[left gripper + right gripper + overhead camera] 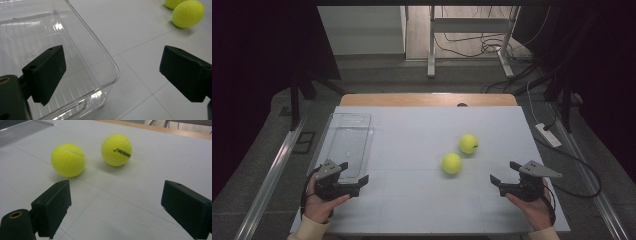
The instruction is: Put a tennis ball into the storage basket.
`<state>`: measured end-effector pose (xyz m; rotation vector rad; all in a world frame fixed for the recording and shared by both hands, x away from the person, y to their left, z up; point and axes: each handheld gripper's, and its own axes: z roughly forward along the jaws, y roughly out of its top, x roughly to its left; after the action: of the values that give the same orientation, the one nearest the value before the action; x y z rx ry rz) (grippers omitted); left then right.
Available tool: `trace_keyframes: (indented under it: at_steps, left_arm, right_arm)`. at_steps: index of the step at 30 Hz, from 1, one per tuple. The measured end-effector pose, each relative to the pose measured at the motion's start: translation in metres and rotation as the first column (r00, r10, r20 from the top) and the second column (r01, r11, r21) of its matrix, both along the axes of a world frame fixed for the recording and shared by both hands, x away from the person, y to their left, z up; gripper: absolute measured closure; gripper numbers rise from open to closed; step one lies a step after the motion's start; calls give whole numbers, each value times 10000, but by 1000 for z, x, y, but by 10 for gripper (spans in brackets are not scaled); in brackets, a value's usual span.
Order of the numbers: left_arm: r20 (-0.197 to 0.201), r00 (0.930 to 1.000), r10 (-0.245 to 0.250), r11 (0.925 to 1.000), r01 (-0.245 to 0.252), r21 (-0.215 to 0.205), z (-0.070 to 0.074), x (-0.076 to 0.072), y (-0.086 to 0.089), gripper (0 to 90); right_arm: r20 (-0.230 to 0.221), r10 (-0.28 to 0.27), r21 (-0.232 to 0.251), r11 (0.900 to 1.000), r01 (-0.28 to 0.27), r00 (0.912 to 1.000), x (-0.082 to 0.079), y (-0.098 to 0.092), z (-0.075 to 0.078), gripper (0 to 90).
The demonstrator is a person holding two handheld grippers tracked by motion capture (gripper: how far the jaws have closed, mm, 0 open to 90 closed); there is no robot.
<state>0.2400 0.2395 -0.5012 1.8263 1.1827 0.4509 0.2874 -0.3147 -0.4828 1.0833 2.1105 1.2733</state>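
Right gripper [115, 205] gapes empty; near tennis ball [68, 160] lies just ahead-left.

Grippers: black left gripper [354, 176] and right gripper [501, 172], blocky jaws, grey three-cornered top plates
Sleeves: cream cuffs

The person's left hand [319, 202] is coming in over the table's near edge close to its left corner, gripping the left gripper [353, 176], which is pointing level toward the right with its jaws standing wide apart and nothing between them. The right hand [534, 207] is reaching in near the right corner, holding the right gripper [504, 172] aimed leftward, its jaws likewise spread wide and empty.
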Motion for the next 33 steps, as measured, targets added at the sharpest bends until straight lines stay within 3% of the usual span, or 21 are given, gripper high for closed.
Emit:
trace_keyframes:
  at_steps: [9,33]
  left_arm:
    - [48,10000,45,10000,-45,-63,0,-2,1,79]
    - [184,9998,-25,10000,25,-32,2,-5,3,76]
  right_arm:
    - [-243,39,-67,10000,-40,9997,4,0,-4,95]
    - [-342,12,-23,10000,-13,9994,5,-1,-4,95]
